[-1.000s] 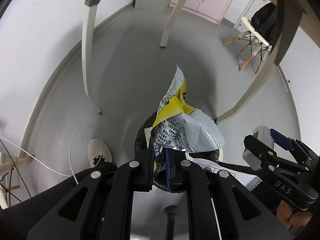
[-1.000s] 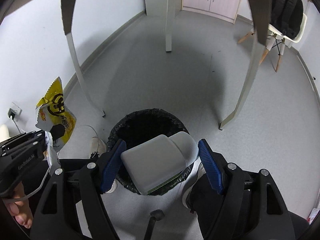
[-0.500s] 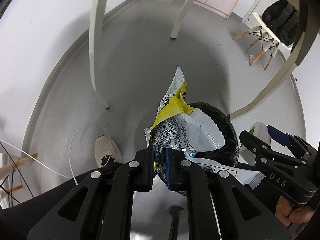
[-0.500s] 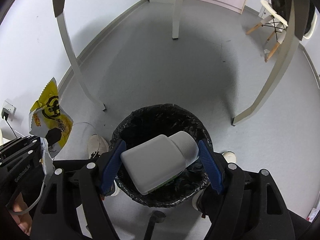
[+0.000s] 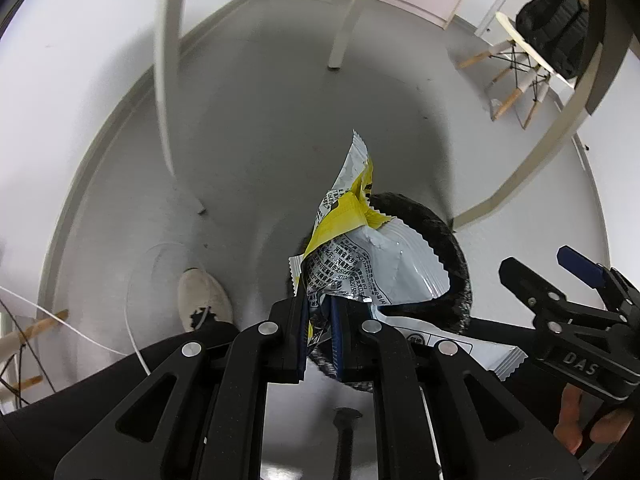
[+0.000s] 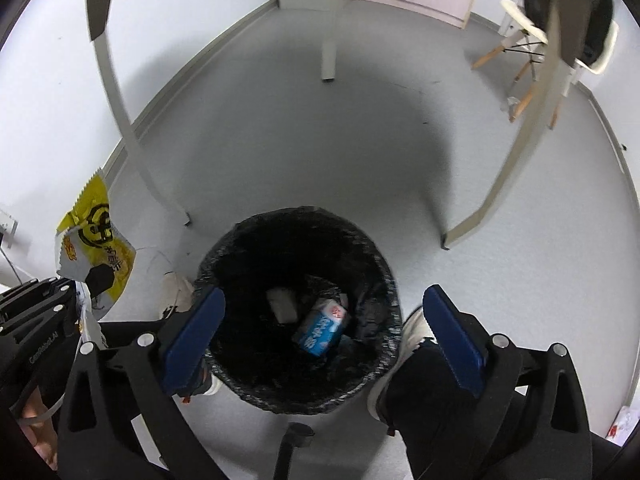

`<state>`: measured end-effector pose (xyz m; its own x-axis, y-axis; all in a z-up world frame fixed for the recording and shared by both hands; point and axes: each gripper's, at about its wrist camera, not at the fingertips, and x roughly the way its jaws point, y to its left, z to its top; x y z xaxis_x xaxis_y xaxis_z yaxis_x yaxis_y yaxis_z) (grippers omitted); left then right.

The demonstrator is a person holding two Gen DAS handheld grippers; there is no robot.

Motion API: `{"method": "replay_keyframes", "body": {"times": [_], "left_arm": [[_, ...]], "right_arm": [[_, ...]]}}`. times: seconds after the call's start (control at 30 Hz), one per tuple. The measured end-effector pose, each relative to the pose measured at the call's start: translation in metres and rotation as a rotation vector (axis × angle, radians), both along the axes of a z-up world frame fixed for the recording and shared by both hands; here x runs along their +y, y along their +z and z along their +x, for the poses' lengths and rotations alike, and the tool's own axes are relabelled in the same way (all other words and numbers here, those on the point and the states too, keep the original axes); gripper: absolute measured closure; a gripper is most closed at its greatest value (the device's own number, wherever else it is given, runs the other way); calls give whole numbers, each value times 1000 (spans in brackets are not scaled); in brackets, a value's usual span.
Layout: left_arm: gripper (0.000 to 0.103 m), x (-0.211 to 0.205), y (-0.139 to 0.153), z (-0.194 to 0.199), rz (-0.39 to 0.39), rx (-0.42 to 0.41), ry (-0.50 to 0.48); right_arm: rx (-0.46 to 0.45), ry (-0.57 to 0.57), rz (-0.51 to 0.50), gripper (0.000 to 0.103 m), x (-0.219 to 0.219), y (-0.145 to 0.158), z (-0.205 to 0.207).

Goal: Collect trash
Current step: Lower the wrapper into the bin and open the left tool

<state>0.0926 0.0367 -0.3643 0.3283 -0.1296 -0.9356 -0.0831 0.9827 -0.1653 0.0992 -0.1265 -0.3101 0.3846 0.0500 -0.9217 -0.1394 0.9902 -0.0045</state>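
My left gripper [image 5: 320, 320] is shut on a yellow and silver snack wrapper [image 5: 360, 256] and holds it up beside the bin; the wrapper also shows in the right wrist view [image 6: 96, 252]. My right gripper [image 6: 324, 336] is open and empty right above the black-lined trash bin [image 6: 380, 272]. Inside the bin lie a white bottle [image 6: 282, 304] and a blue and white carton [image 6: 322, 326]. In the left wrist view the bin [image 5: 452, 248] is partly hidden behind the wrapper, and the right gripper [image 5: 560, 280] is at the right.
White table legs [image 6: 116, 92] stand around the bin on the grey floor. A chair with a black backpack [image 6: 568, 32] stands at the back right. The person's white shoes [image 6: 176, 292] are beside the bin. A white cable [image 5: 132, 316] lies on the floor at the left.
My right gripper has opened and let go of the white bottle, which now lies in the bin. The left gripper still holds the wrapper and both have moved closer over the bin.
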Motion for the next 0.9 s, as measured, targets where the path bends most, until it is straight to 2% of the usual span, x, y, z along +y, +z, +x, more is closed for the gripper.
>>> {"method": "replay_keyframes", "body": {"times": [0.3,0.57,0.73,0.9], "left_arm": [[94,-48,-12,7,-1,24,-84],[93,-74,-19,9,-12,37,-127],[87,-83,-19,12,-15,49,-129],[73,-88,-17,12,5,41,-136]], "right_arm": [[-5,-87,1,8,-52,0,-6],[0,-139,17,8,-78,-1,-10],[3,-151,19,8,-87,-4,-12],[10,-159,25,8,-91,-3,-14]]}}
